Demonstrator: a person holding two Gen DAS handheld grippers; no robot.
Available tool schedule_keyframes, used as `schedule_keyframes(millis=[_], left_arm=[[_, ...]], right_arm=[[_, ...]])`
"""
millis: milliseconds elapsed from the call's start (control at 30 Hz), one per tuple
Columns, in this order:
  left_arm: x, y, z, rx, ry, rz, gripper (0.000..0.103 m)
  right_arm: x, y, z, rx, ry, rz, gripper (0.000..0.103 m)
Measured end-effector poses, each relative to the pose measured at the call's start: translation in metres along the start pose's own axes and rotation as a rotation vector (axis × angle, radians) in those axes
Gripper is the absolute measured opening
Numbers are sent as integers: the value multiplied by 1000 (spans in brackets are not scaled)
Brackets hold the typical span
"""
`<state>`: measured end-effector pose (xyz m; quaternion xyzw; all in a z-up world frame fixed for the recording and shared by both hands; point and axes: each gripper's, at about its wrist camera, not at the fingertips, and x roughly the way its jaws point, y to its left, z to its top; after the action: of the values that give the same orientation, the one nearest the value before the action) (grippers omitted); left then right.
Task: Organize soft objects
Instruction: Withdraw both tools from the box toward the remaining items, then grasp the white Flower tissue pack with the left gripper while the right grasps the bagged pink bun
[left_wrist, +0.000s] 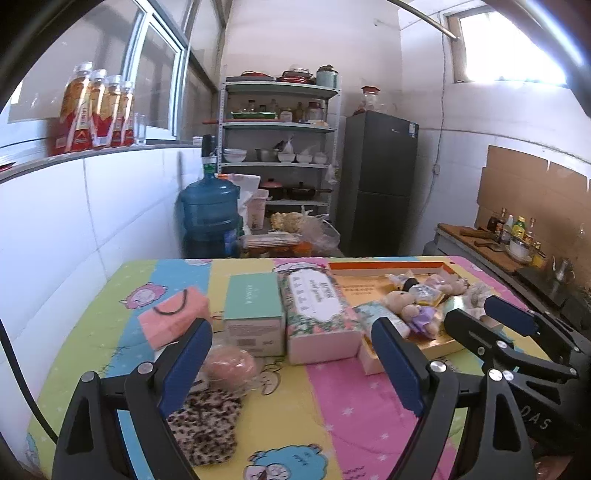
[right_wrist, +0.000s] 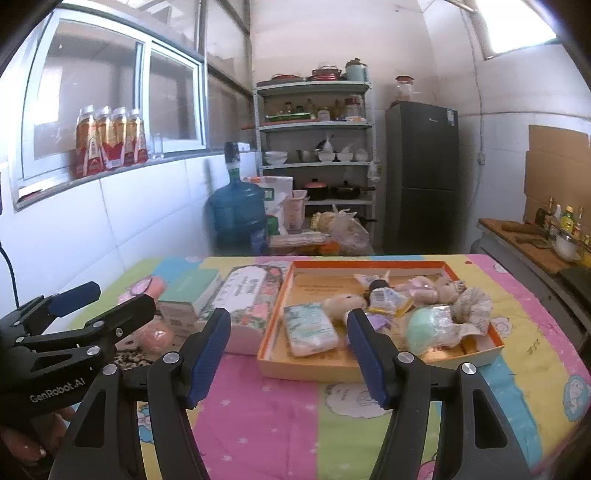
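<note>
Just ahead of the left gripper (left_wrist: 291, 354), whose jaws stand apart with nothing between them, lie a leopard-print pouch (left_wrist: 207, 424) and a round pink soft ball (left_wrist: 231, 365); a pink packet (left_wrist: 173, 321) lies beyond its left finger. Behind these stand a mint box (left_wrist: 253, 314) and a flowered tissue box (left_wrist: 319, 317), side by side, perhaps as a tidy row. The right gripper (right_wrist: 290, 354) is also open and empty. In front of it the orange tray (right_wrist: 369, 365) holds the wipes pack (right_wrist: 312, 328), plush bears (right_wrist: 343, 302) and a mint soft ball (right_wrist: 430, 328), which seem gathered there as the sorted group, so the loose soft things on the left probably wait for their turn
</note>
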<state>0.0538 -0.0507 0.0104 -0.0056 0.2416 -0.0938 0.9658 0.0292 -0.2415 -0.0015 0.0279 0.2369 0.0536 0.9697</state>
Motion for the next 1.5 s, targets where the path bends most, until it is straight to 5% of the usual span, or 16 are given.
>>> schedule_keyframes(millis=[1500], left_arm=[[4,138,-74,-153,128,138,88]], right_arm=[[64,116,-37,-79,161,157,67]])
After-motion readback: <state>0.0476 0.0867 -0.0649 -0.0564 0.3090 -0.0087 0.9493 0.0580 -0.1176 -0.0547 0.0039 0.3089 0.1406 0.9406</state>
